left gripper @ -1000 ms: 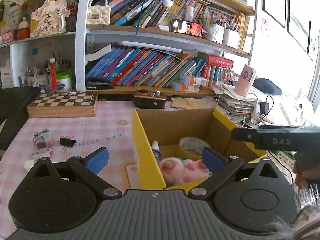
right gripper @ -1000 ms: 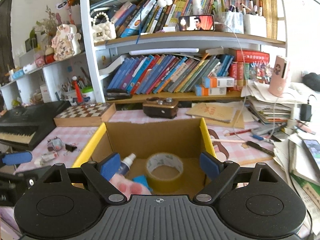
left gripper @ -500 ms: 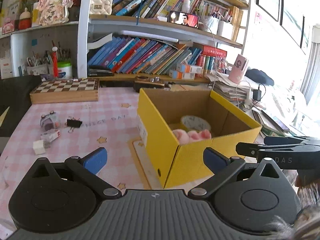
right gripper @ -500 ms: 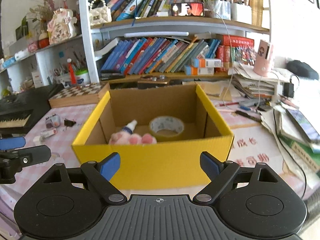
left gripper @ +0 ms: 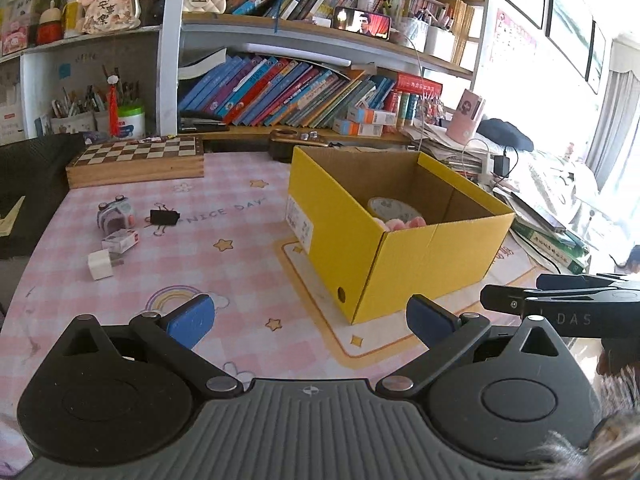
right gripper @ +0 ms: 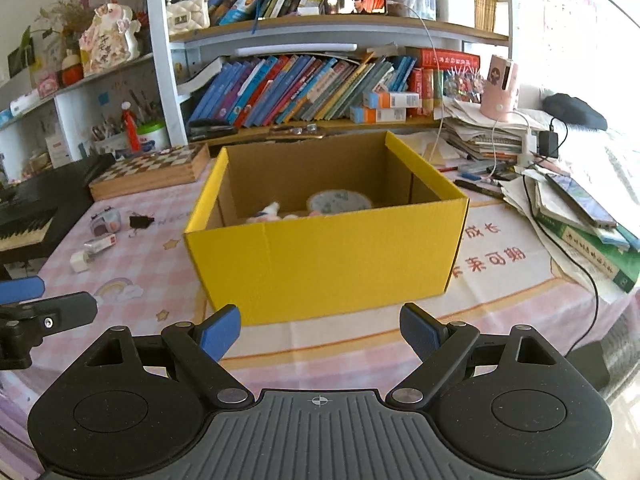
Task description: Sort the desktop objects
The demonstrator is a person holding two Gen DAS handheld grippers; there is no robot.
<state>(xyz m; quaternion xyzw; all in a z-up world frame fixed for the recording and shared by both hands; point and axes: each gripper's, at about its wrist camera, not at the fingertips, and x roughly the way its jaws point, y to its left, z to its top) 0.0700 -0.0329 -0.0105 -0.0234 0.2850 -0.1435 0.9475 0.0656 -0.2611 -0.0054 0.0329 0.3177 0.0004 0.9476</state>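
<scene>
Already the yellow box (right gripper: 326, 258) on the pink table mat (left gripper: 224, 268) holds a tape roll (right gripper: 339, 201) and a pink plush toy (left gripper: 402, 223). Still left outside, well apart from the box, are a small toy (left gripper: 115, 216), a black binder clip (left gripper: 164, 217), a little carton (left gripper: 120, 240) and a white charger (left gripper: 101, 265). Both the left gripper (left gripper: 308, 316) and the right gripper (right gripper: 320, 330) stand wide and empty.

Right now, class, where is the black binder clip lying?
In the left wrist view the black binder clip lies on the pink checked tablecloth, left of the yellow box, just right of the small purple toy.
</scene>
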